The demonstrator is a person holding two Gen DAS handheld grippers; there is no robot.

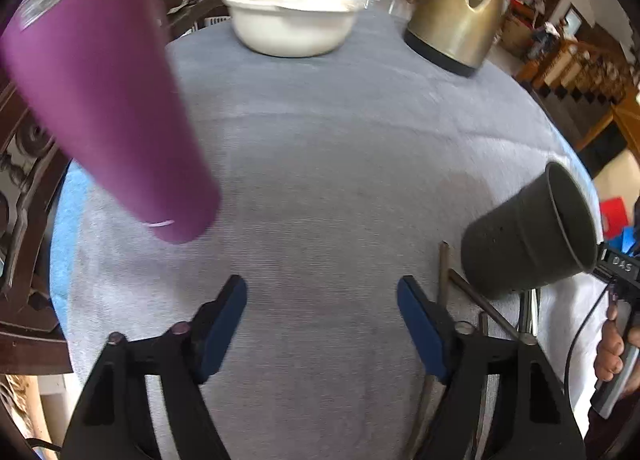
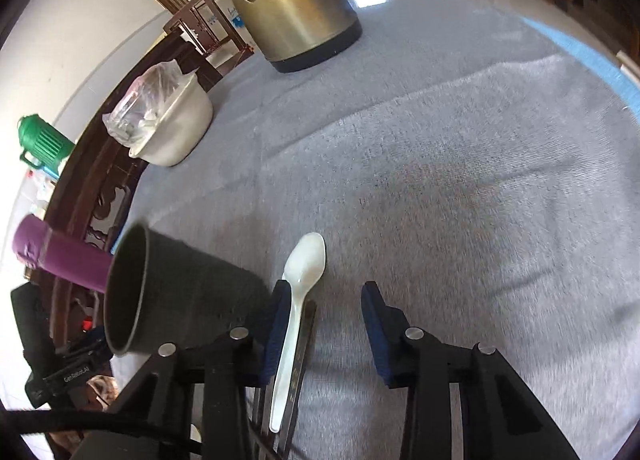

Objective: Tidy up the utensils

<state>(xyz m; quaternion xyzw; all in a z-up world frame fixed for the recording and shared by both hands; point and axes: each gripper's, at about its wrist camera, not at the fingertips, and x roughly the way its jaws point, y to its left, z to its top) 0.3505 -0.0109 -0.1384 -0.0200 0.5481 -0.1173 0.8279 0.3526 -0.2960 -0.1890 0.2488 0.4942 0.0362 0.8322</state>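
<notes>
Presently: white plastic spoon (image 2: 298, 308) lying on grey-clothed bench (image 2: 460, 180), beside right hand-held gripper (image 2: 326, 300)'s left finger, unclasped; dark cup (image 2: 176, 292) adjacent. Left hand-held gripper (image 1: 322, 300) released, empty.

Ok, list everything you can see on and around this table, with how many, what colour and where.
Table cloth: one, grey-blue, covers the table.
Cup: one, dark grey, empty, upright near the front edge.
Spoon: one, white, flat on the cloth beside the cup.
Dark utensils: several thin handles, number unclear, by the cup's base.
Flask: one, purple, left of the cup.
Kettle: one, gold with black base, far side.
Bowl: one, cream, clear plastic on top, far side.
Green jug: one, off the table.
Left gripper: open, nothing between its pads.
Right gripper: open, over the spoon handle.
</notes>
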